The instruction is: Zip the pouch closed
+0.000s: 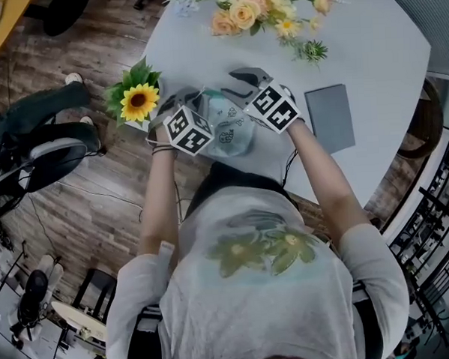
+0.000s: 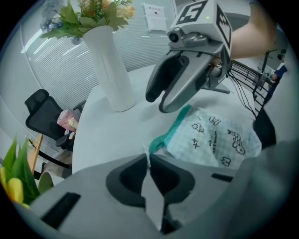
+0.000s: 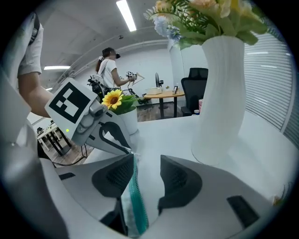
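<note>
pale doodle-printed pouch (image 2: 212,137) with a teal zipper (image 2: 175,128).

A round white table (image 1: 383,46) stands on a wood floor (image 1: 84,212). Near the table's far edge, a tall white vase (image 2: 112,70) holds peach and yellow flowers (image 1: 253,8). A potted sunflower (image 1: 138,102) sits at the table's left edge, and a flat grey pad (image 1: 329,117) lies on its right part. A black office chair (image 2: 42,116) stands beyond the table.

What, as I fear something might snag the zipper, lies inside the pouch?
Nothing inside shows. The printed fabric of the pouch covers whatever it holds. The teal zipper seen in the right gripper view shows only its teeth, with no gap to look through.
</note>
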Motion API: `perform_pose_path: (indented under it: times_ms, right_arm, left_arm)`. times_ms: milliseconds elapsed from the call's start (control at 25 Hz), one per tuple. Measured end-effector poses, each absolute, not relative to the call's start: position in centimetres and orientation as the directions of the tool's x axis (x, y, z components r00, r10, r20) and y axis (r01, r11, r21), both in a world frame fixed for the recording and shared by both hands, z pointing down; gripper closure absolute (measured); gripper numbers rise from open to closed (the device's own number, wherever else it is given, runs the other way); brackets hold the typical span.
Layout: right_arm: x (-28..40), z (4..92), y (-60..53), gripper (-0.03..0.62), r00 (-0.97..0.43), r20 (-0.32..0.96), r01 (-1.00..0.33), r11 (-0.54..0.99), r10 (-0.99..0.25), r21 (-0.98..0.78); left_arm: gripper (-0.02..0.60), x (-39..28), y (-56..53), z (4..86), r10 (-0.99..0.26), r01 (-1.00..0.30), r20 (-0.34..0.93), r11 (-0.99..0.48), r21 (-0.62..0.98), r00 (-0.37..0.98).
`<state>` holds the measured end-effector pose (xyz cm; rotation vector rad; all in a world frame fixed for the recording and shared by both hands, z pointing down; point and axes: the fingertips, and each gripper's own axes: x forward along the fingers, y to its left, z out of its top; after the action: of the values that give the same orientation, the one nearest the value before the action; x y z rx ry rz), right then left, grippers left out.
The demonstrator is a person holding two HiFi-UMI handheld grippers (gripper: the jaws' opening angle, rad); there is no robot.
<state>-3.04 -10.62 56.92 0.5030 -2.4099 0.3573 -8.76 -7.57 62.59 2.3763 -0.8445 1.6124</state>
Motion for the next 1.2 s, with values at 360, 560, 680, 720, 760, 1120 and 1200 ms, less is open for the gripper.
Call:
perform_pose_path:
  times_ms: [360, 560, 680, 720, 760, 1120, 1200]
  right_arm:
    - [-5.6, 59.8, -12.2, 0.404, -0.686, 0.713, -0.239, 0.971, -0.149, -0.028]
    - [-7.2, 61.1, -11.4, 0.404, -0.624, 0.776, -0.022, 0.994, -0.097, 0.107]
    - [-7.9, 61.6, -11.0, 0.411, -0.581, 0.806, 0.12, 0.967, -0.113, 0.223]
    - [-8.1, 61.6, -11.0, 0.417, -0.571, 0.812, 0.165, 0.952, -0.121, 0.258]
    - [-8.2, 61.7, -10.8, 0.423, -0.562, 0.818, 0.209, 0.936, -0.121, 0.282]
    - [-8.8, 62.1, -9.7, 0.448, -0.496, 0.865, 0.517, 0.773, -0.081, 0.369]
    - [-8.7, 62.2, -9.5, 0.464, -0.483, 0.872, 0.555, 0.744, -0.076, 0.372]
  left_arm:
    - [0.554, -8.7, -8.0, 63.2, -0.342, -0.491, 0.901, -0.853, -0.178, 0.266]
    - [0.554, -8.7, -7.9, 63.2, -0.34, -0.493, 0.898, -0.853, -0.169, 0.28]
    - [0.554, -8.8, -7.8, 63.2, -0.336, -0.495, 0.899, -0.853, -0.163, 0.282]
    - [0.554, -8.8, -7.7, 63.2, -0.335, -0.495, 0.899, -0.853, -0.162, 0.283]
    - [0.554, -8.8, -7.7, 63.2, -0.334, -0.495, 0.899, -0.854, -0.161, 0.284]
    - [0.554, -8.7, -8.0, 63.4, -0.326, -0.479, 0.899, -0.863, -0.158, 0.291]
    - [0.554, -8.6, -8.1, 63.4, -0.326, -0.476, 0.899, -0.865, -0.16, 0.291]
